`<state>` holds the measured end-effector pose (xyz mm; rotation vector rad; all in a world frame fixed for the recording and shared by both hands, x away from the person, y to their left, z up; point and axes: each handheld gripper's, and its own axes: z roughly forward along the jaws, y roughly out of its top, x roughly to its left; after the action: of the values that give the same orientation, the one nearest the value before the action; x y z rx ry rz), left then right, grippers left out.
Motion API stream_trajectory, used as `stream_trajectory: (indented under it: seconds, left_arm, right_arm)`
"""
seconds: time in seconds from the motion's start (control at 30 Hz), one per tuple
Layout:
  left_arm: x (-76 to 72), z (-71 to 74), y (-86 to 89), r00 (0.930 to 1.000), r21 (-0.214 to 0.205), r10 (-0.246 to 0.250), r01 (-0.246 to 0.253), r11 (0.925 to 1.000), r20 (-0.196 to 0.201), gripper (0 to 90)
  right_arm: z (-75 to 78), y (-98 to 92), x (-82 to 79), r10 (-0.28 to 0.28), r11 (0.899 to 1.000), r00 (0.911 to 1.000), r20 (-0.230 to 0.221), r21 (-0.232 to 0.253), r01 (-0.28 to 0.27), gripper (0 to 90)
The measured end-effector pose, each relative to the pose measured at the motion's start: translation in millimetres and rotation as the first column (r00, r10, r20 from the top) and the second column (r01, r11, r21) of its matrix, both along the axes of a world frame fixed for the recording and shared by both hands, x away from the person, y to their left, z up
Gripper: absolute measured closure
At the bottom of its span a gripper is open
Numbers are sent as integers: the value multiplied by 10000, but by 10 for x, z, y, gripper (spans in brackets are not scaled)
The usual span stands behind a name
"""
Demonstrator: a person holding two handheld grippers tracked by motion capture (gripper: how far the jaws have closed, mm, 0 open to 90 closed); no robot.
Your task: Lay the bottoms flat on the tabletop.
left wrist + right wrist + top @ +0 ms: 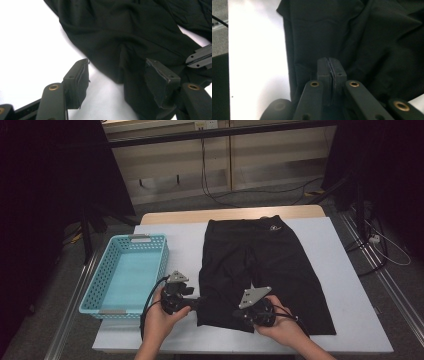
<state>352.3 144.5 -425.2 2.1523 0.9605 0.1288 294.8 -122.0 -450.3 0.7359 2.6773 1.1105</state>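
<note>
Black shorts (260, 265) lie spread flat on the white table, waistband at the far side and leg hems toward me. My left gripper (198, 304) sits at the near left hem. In the left gripper view its jaws (117, 67) stand open, one pad on the bare table and the other over the shorts (120, 32), pressing on nothing. My right gripper (239, 314) rests on the near edge of the same leg. In the right gripper view its pads (331, 67) are pressed together low on the dark cloth (362, 37), which bunches up around them. A tip of the right gripper (200, 56) lies on the cloth.
A light blue perforated basket (92, 290) stands empty at the table's left side, close to my left hand. Bare white tabletop (345, 270) runs right of the shorts and along the front edge. Cables trail on the floor beyond the table.
</note>
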Motion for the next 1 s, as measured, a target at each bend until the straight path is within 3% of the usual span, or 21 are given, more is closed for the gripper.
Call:
stream_trajectory:
  seconds: [0.07, 0.13, 0.23, 0.3, 0.4, 0.5, 0.67, 0.83, 1.0]
  left_arm:
    - [10, -7, -4, 10000, 39, 28, -28, 10000, 50, 369]
    - [13, -17, -8, 10000, 32, 65, -65, 10000, 56, 367]
    - [13, -19, -9, 10000, 84, 2, -3, 10000, 63, 366]
    - [18, -21, -9, 9999, 93, -8, 7, 10000, 114, 360]
    - [25, -39, -17, 10000, 91, 22, -23, 10000, 71, 348]
    - [27, -52, -27, 10000, 103, 19, -19, 9999, 32, 348]
    - [25, -42, -11, 10000, -85, -14, 14, 10000, -58, 386]
    - [1, -8, 23, 9999, -266, -8, 4, 9996, -138, 416]
    - [-24, -70, -20, 9990, -90, -104, 100, 9999, -438, 470]
  right_arm:
    - [-4, 3, 11, -73, 9998, 9999, -155, 180, 76, 900]
    - [4, 7, 11, -139, 9999, 9999, 11, 13, 139, 900]
    - [37, -55, 65, -638, 9975, 9980, -2, 290, 638, 900]
    - [40, -150, 127, -1182, 9893, 9922, -398, 819, 1211, 900]
    - [-7, -243, 177, -1712, 9815, 9841, -470, 790, 1745, 881]
    - [-10, -230, 163, -1757, 9829, 9844, -92, 552, 1759, 812]
    - [70, -177, 101, -1449, 9870, 9889, 335, 755, 1421, 710]
    - [123, -134, 18, -1158, 9894, 9922, 465, 939, 1110, 590]
    - [123, -70, -105, -533, 9940, 9982, 288, 967, 503, 587]
